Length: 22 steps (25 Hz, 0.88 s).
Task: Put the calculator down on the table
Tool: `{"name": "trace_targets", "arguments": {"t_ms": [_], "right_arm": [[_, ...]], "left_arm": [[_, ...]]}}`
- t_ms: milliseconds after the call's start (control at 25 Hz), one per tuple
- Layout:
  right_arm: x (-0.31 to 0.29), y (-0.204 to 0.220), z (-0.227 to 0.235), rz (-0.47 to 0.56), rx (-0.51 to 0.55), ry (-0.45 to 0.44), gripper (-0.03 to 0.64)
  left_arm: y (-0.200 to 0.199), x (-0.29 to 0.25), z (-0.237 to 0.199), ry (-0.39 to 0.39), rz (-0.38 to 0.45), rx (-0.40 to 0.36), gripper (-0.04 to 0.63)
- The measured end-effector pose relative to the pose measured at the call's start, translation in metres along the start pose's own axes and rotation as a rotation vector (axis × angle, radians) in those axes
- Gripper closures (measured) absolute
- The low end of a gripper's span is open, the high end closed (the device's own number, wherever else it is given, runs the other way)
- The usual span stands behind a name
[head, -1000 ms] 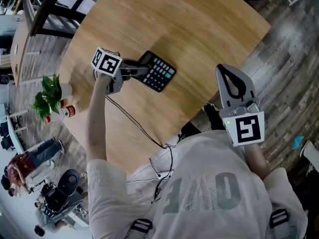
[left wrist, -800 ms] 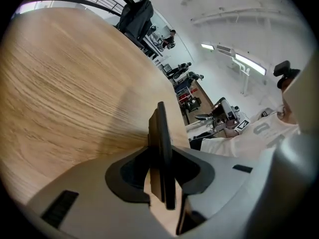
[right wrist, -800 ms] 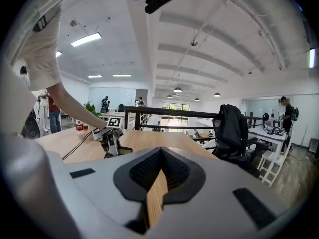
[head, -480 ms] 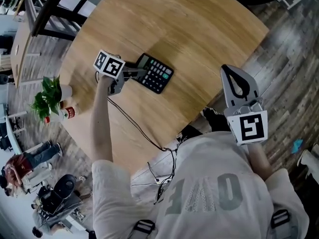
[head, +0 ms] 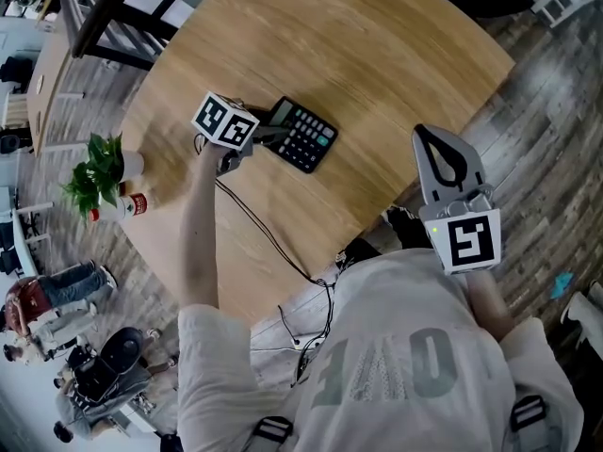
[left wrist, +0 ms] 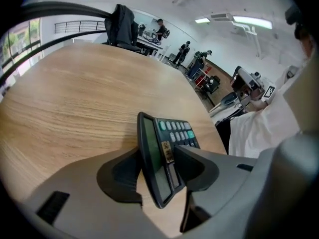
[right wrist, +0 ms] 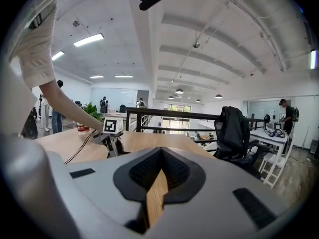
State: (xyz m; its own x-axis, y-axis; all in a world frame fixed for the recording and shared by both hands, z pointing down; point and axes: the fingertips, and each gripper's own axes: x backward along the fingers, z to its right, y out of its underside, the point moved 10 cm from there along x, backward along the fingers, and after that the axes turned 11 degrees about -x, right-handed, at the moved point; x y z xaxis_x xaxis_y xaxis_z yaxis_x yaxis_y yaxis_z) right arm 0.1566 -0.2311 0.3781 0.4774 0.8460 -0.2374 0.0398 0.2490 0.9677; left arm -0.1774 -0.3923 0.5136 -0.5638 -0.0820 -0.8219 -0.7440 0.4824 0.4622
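A black calculator [head: 306,137] with green and grey keys lies on the round wooden table [head: 377,45], its display end toward my left gripper [head: 271,133]. In the left gripper view the calculator [left wrist: 175,132] sits tilted between the two jaws of that gripper [left wrist: 157,164]. The jaws are opening, and bare wood shows between the left pad and the calculator's back. My right gripper [head: 431,137] hovers off the table's near right edge, jaws together and empty. In the right gripper view, that gripper [right wrist: 158,183] looks across the table at the left gripper [right wrist: 112,129].
A small potted plant [head: 99,169] and a red-labelled bottle [head: 133,207] stand at the table's left edge. A black cable [head: 267,236] trails from the left gripper over the near edge. A dark railing [head: 104,17] runs past the far left. People stand on the floor below left.
The left gripper has rolled and tipped, its marker cube shifting slightly right. Its jaws stand wider round the calculator, which stays on the table. The right gripper has barely moved.
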Motion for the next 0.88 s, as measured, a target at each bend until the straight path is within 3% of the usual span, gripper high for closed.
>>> {"name": "trace_targets", "arguments": {"t_ms": [160,440,560,720,880], "right_arm": [[-0.001,0.001,-0.005,0.002,0.006,-0.005,0.598],[-0.001,-0.008,-0.006,0.015,0.025,-0.022,0.598],[-0.006,-0.019,-0.007,0.046,0.05,-0.026,0.598],[-0.013,-0.041,-0.011,0.122,0.072,-0.034,0.598],[-0.023,-0.074,-0.01,0.211,0.104,-0.035,0.598]], "left_arm": [[-0.003,0.002,0.006,-0.113,-0.042,-0.107,0.368],[-0.003,0.025,0.016,-0.293,-0.008,-0.138,0.356],[-0.01,0.052,0.021,-0.376,0.076,-0.124,0.354],[-0.02,0.099,0.049,-0.521,0.272,-0.116,0.356],[-0.037,0.147,0.101,-0.792,0.367,-0.205,0.356]]}}
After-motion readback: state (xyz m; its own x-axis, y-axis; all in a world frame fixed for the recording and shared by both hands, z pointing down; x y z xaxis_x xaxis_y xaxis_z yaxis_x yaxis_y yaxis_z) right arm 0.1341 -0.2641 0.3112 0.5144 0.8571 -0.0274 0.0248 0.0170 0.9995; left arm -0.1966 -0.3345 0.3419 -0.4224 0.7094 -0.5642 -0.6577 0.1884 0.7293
